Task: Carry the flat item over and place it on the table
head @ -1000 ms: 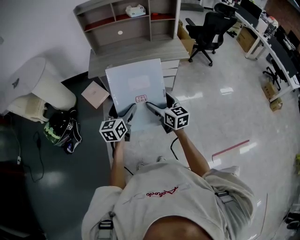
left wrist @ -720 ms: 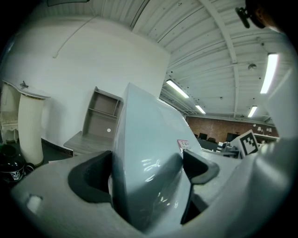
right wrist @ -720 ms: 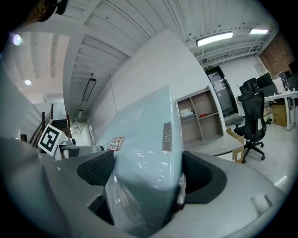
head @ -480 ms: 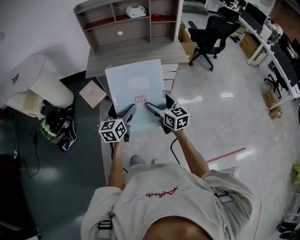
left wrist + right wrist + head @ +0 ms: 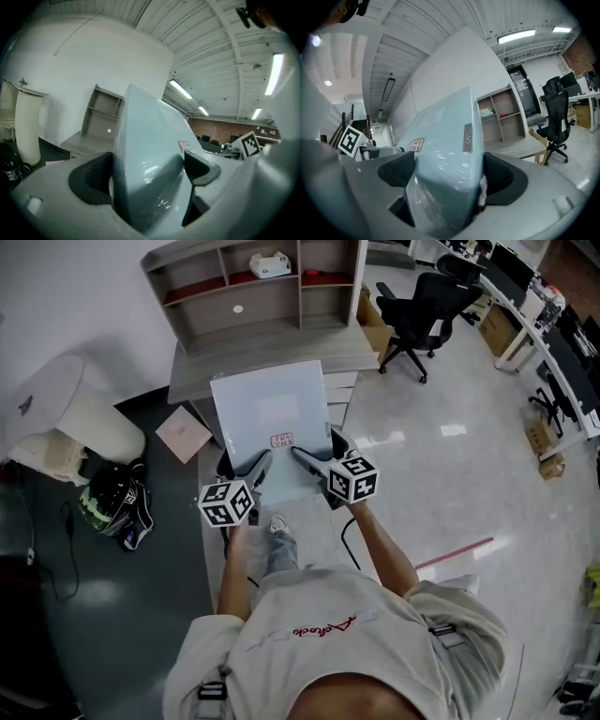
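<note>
Left gripper point(image 5: 255, 467) and right gripper point(image 5: 306, 457) both pinch the near edge of the flat pale-blue plastic-wrapped box point(image 5: 272, 413), short of the grey wooden table point(image 5: 267, 345); gripped along 1 edge, slick wrap may slip.

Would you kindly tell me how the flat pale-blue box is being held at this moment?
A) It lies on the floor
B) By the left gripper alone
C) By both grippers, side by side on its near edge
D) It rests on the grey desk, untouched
C: the left gripper and the right gripper each have their jaws pressed onto the near edge of the flat box.
</note>
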### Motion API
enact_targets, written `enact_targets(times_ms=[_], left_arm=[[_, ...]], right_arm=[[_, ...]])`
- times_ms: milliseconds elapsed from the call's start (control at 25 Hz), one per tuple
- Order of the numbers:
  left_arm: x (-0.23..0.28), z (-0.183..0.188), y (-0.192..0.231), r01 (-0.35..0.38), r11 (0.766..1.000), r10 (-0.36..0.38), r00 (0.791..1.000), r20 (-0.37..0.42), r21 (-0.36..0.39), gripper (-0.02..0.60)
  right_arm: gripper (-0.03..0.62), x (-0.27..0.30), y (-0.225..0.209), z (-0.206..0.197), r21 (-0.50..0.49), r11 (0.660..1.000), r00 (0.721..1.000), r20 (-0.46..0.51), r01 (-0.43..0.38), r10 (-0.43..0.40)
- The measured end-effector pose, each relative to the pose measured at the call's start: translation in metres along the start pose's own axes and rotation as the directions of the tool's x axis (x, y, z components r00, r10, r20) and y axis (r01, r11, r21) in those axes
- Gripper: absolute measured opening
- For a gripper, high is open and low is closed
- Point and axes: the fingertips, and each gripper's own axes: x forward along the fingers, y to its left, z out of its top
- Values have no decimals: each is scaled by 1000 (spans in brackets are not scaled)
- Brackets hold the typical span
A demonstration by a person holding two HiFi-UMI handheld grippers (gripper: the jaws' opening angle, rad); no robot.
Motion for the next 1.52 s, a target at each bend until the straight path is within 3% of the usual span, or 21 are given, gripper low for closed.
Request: enact_targets(times_ms=[280, 1040, 1520], left_arm=[[35, 12, 36, 18, 1000, -18, 1000, -6, -4, 492], [151, 106, 173, 75, 997, -74, 997, 13, -2, 489], [207, 123, 228, 106, 994, -106, 994, -16, 1, 486]], right_arm=[[477, 46, -16, 8, 0, 1000, 1000, -3, 21, -21], [476, 225, -51, 81, -15, 998, 998, 26, 64, -63], [476, 295, -78, 88, 8, 995, 995, 31, 98, -99]])
